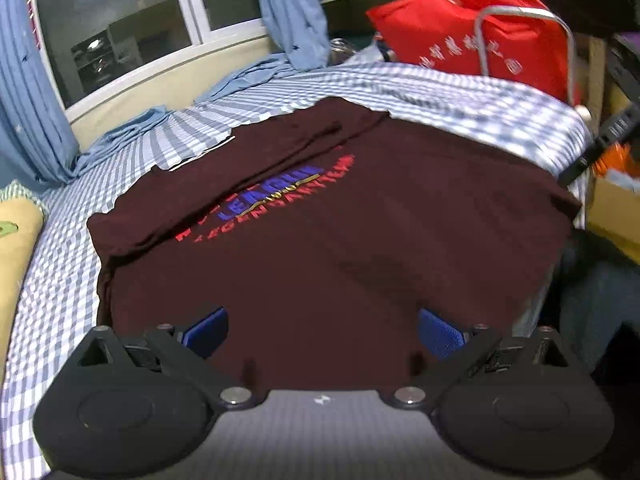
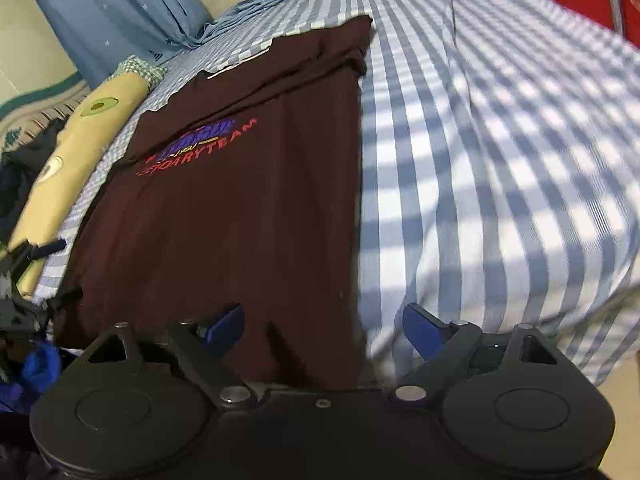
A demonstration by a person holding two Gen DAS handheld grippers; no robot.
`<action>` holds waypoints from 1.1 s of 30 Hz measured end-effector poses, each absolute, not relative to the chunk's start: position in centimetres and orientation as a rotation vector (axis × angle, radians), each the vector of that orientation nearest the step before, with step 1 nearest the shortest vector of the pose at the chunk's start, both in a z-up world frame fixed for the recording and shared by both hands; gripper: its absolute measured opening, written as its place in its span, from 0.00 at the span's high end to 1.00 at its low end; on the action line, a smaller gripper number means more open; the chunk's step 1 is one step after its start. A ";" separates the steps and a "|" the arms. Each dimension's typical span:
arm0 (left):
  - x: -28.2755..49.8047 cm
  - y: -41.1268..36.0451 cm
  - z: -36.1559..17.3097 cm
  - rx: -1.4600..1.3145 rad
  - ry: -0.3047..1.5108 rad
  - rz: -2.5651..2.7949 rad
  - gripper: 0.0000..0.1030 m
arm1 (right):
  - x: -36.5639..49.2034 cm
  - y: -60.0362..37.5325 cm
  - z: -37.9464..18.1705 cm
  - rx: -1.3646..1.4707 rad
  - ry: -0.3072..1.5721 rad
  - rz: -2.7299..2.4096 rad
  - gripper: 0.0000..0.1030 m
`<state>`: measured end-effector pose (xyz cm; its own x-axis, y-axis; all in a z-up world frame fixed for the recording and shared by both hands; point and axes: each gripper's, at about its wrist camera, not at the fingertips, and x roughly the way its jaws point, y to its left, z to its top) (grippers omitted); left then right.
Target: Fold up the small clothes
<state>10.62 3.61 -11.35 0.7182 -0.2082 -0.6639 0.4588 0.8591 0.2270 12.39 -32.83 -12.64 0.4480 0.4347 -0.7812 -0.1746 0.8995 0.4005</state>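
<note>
Both two-finger grippers hang low at the near edge of the bed, pointing forward along it, each with its blue-padded fingers spread wide and pinching nothing. On the left, the left gripper (image 1: pixel 323 330) sits level over the near hem of the dark maroon T-shirt (image 1: pixel 320 232), its left pad (image 1: pixel 208 330) and right pad (image 1: pixel 438 332) both framed against the cloth; whether they touch the fabric cannot be told. That shirt lies flat on the blue-and-white checked bedsheet (image 1: pixel 440 92), partly folded, with one side already turned in over the red and blue printed lettering (image 1: pixel 276 196). Beyond it are a blue curtain (image 1: pixel 288 12) by the window and a red fabric bag with a grey handle (image 1: pixel 472 36) at the far right. Further right, the right gripper (image 2: pixel 323 330) straddles the shirt's straight right edge: its left pad (image 2: pixel 226 326) is over the maroon T-shirt (image 2: pixel 240 220), its right pad (image 2: pixel 420 330) over the bare checked sheet (image 2: pixel 500 160). A yellow avocado-print pillow (image 2: pixel 76 152) lies along the bed's left side.
</note>
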 end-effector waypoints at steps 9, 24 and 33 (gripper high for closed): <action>8.3 2.4 -11.4 0.450 0.629 -0.419 0.01 | 13.3 -33.2 -13.9 0.374 1.098 0.512 0.68; 7.1 3.0 -10.7 0.478 0.568 -0.364 0.01 | 13.9 -31.9 -11.2 0.537 1.053 0.559 0.87; 3.9 -1.6 -8.7 0.564 0.372 -0.473 0.01 | 18.2 -29.3 -1.0 0.595 0.902 0.655 0.89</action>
<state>3.95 -1.64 -8.74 0.8290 -0.3223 -0.4570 0.5203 0.7439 0.4194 18.20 -29.34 -0.96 0.4567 0.7287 -0.5103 -0.2599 0.6579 0.7069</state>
